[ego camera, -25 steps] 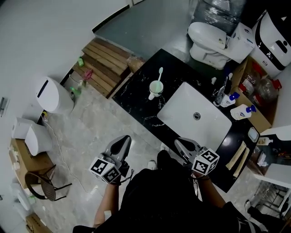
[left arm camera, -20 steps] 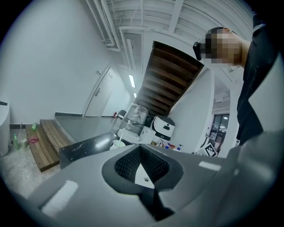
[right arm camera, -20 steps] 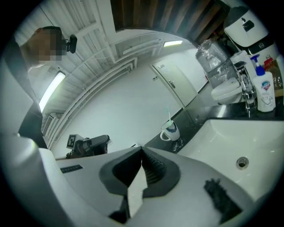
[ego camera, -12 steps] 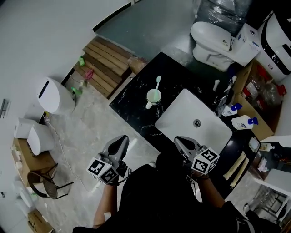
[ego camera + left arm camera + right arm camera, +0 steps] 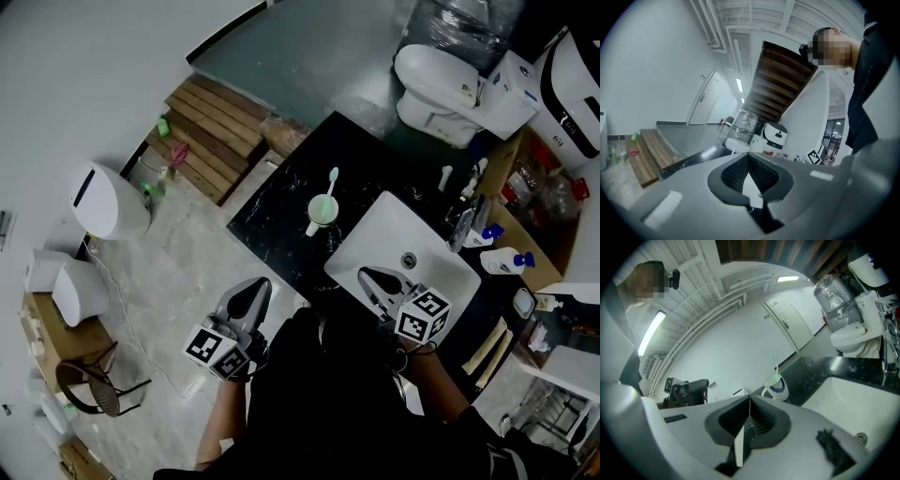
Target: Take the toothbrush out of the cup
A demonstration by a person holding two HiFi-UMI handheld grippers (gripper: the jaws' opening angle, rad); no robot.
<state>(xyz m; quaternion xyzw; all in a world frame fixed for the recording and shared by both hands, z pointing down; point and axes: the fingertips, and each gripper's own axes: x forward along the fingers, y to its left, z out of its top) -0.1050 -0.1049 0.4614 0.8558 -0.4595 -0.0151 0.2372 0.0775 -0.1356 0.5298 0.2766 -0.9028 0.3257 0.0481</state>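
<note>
A white cup (image 5: 322, 211) with a handle stands on the black counter (image 5: 281, 202), left of the white sink (image 5: 403, 253). A pale green toothbrush (image 5: 330, 180) stands tilted in it. In the right gripper view the cup (image 5: 777, 388) and toothbrush (image 5: 776, 364) lie ahead, just beyond the jaws. My right gripper (image 5: 367, 277) is shut and empty, over the sink's near edge, short of the cup. My left gripper (image 5: 251, 295) is shut and empty, out over the floor to the left of the counter.
A faucet (image 5: 461, 228) and pump bottles (image 5: 502, 262) stand at the sink's far right. A white toilet (image 5: 441, 80) is behind the counter. Wooden steps (image 5: 211, 136) and a white bin (image 5: 108, 199) are on the floor to the left.
The right gripper has moved forward over the sink's near edge toward the cup. The left gripper has barely moved. Both stay shut.
</note>
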